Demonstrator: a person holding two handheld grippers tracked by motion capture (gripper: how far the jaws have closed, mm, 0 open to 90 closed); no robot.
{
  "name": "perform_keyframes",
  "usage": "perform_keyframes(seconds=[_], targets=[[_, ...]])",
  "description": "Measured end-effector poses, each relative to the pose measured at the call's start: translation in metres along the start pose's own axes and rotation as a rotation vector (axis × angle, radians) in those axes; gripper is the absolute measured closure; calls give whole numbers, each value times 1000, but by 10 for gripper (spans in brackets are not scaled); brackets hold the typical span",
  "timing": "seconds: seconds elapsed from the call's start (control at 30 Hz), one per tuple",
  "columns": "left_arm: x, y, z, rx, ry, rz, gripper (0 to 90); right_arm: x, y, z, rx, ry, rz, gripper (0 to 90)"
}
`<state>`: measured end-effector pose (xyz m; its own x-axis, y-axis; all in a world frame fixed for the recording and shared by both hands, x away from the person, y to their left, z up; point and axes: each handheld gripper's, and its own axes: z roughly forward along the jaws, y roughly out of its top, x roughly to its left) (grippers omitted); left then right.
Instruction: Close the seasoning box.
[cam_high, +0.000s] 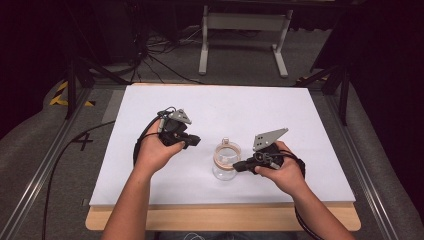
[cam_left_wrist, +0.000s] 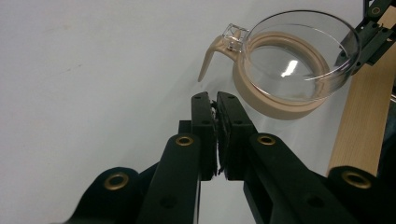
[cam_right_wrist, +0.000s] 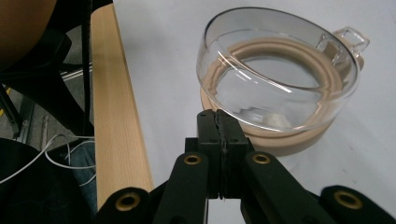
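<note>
High view, glass jar (cam_high: 226, 160) mid-table, right tool (cam_high: 239, 164) closed at its rim, left tool (cam_high: 196, 141) closed, near it.

A white sheet (cam_high: 260, 107) covers the counter (cam_high: 225, 219), whose light wood edge shows along the bottom of the high view. Grey carpet floor (cam_high: 30, 145) surrounds it. Black cables (cam_high: 160, 60) lie at upper left. A white metal frame stand (cam_high: 245, 30) occupies the upper centre. Yellow-black hazard tape (cam_high: 60, 94) marks the left side.
</note>
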<state>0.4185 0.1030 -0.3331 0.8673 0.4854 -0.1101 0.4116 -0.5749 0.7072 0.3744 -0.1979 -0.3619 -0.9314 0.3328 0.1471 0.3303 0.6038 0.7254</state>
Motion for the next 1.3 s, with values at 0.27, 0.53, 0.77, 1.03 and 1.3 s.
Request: perform_keyframes(seconds=[0.27,0.53,0.77,1.03,1.3], targets=[[2,-1,-3,9,2,8,864,-1,-4,2,64,10,28,900],[2,-2,-3,-7,14,-9,798,-1,-2,-5,29,7,22,900],[5,-10,-10,-37,31,-63,721,-4,3,-27,-84,-35,29,816],[10,-25,-21,-39,54,-110,681,-26,-1,-57,-187,-113,71,752],[21,-37,-27,-36,86,-150,665,-55,-20,-79,-223,-217,151,708]])
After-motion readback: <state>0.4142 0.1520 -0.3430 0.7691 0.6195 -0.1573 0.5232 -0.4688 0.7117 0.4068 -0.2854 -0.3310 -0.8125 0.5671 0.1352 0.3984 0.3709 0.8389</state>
